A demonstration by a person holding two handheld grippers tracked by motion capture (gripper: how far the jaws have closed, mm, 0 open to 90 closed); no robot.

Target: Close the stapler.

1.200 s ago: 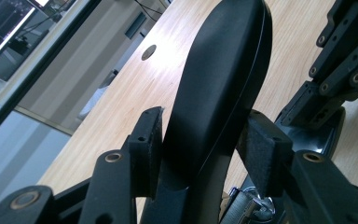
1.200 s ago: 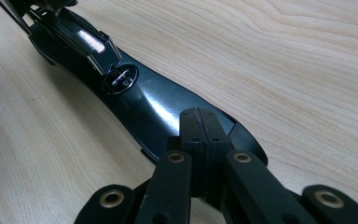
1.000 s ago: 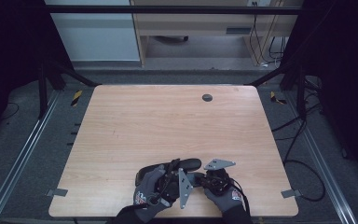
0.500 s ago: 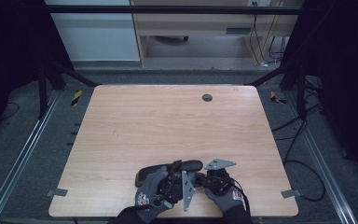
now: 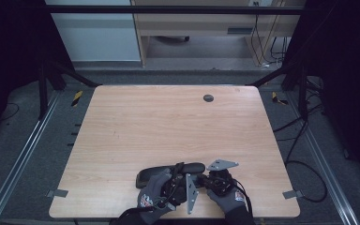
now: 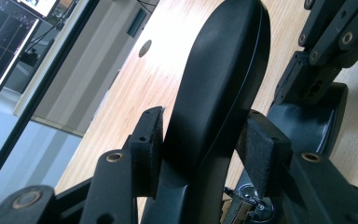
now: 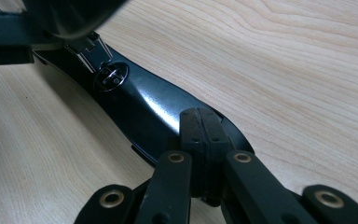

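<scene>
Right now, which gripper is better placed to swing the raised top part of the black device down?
Left. The left gripper has its jaws around the raised top part. The right gripper is shut and pressing on the base, seemingly steadying it.

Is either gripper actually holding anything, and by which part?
The left gripper clamps the black case's raised lid by its two sides near the hinge. The right gripper is shut with its tips on the case's base; any hold there cannot be told.

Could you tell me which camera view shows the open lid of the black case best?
The left gripper view: the lid stands up close between the left gripper's fingers. The high view shows the lid small above the hands. The right gripper view catches just its blurred edge.
</scene>
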